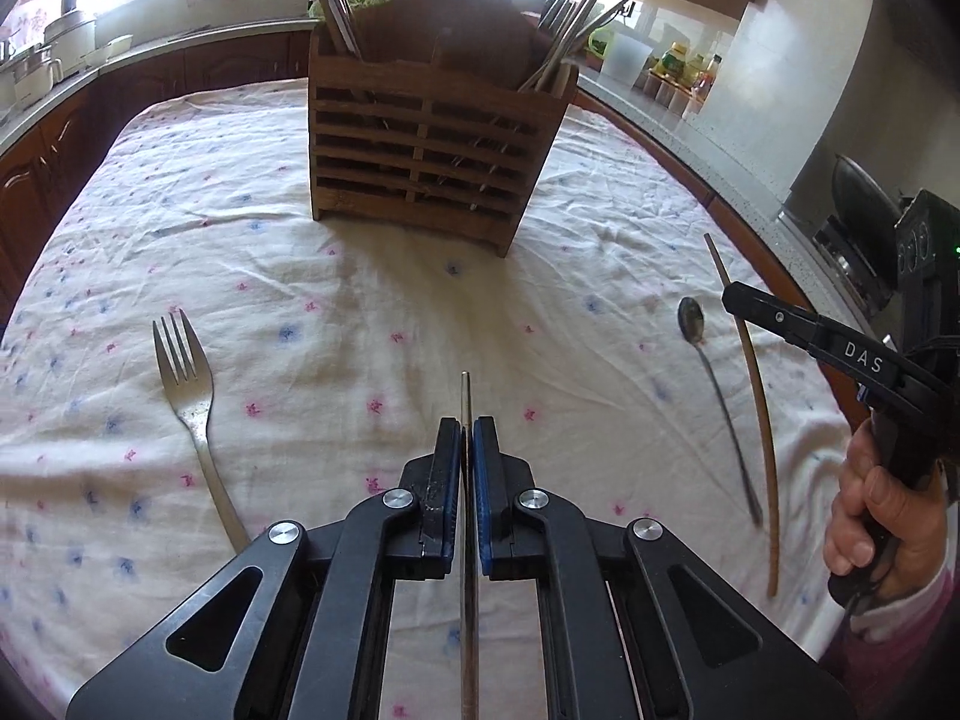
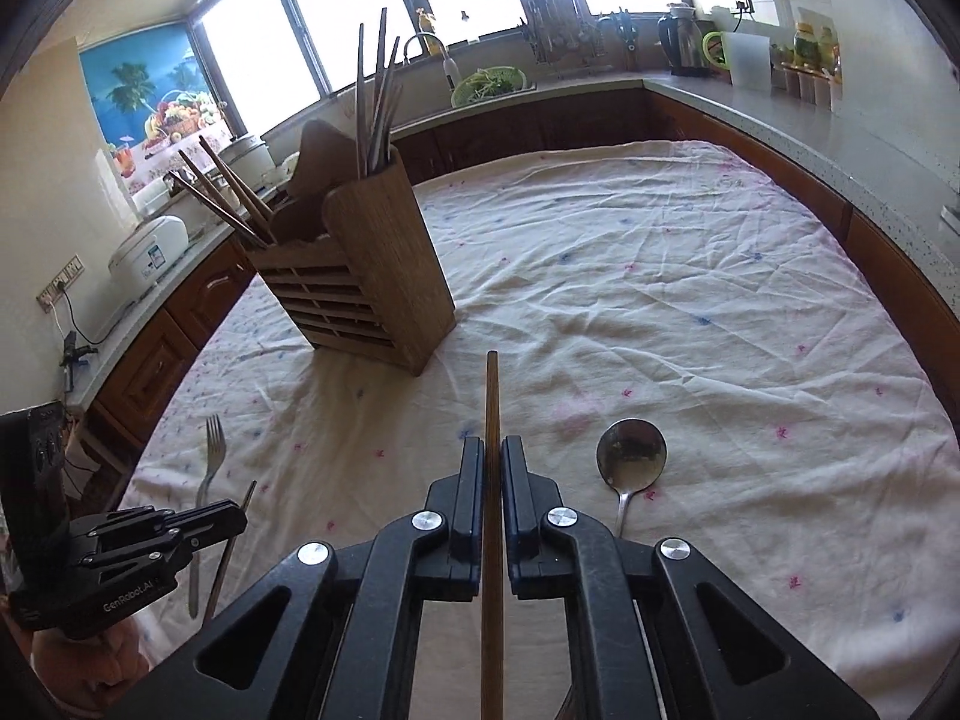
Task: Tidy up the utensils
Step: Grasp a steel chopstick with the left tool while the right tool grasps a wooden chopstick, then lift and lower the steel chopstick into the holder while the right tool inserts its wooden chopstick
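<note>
The left gripper [image 1: 468,438] pinches a thin grey metal chopstick [image 1: 467,402] between its blue pads, its tip projecting toward 12 o'clock. The right gripper [image 2: 493,456] is clamped on a brown wooden chopstick [image 2: 492,396], likewise pointing ahead. Both sticks are held along the fingers, judged to suit a tip-first drop into the slatted wooden utensil holder [image 1: 420,144], which stands on the white flower-printed tablecloth [image 1: 300,300] at 12 o'clock from the left gripper and 11 o'clock from the right.

A steel fork [image 1: 183,372] lies at the left gripper's 10 o'clock; a steel spoon [image 2: 631,456] lies just beside the right gripper, at its 1 o'clock. Both rest unsorted.

The left view shows the person's hand [image 1: 870,516] on the right tool's handle. The right view shows the holder's solid side panel and wooden sticks in its near-left compartment, metal ones behind.
</note>
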Demonstrator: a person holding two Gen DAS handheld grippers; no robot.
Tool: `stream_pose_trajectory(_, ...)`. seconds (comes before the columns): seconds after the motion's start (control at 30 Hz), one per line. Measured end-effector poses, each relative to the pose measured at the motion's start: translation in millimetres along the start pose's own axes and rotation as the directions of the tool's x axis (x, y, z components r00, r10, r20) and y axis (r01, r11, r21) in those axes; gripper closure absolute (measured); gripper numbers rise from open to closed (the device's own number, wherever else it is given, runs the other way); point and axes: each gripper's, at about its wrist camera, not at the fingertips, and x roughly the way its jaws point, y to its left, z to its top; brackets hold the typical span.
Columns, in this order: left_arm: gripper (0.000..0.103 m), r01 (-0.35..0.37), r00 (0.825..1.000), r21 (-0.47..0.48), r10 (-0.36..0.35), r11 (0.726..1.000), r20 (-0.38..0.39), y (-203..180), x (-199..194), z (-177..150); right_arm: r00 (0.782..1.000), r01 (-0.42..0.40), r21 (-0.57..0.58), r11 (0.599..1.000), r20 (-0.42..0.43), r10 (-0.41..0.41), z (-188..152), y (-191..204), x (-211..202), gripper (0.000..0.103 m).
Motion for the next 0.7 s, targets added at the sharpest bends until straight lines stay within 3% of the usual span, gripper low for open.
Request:
stream_pose_trajectory(0.2,0.099,0.058,0.993,-0.016,-0.056,0.998,0.106,-1,-49,9,0.995,-0.038,-0.013,0.999,0.093,0.039,6,15,-43,0.097)
stream_pose_trajectory(0.43,0.099,0.106,0.967,-0.028,-0.097,0.994,0.237,4,-105,15,0.977,-0.068,-0.046,0.997,0.198,0.076,15,34,-85,0.097)
stream_pose_trajectory(0.7,0.099,0.122,0.941,-0.040,-0.103,0.992,0.322,15,-134,21,0.959,-0.080,-0.072,0.994,0.267,0.097,23,46,-111,0.097)
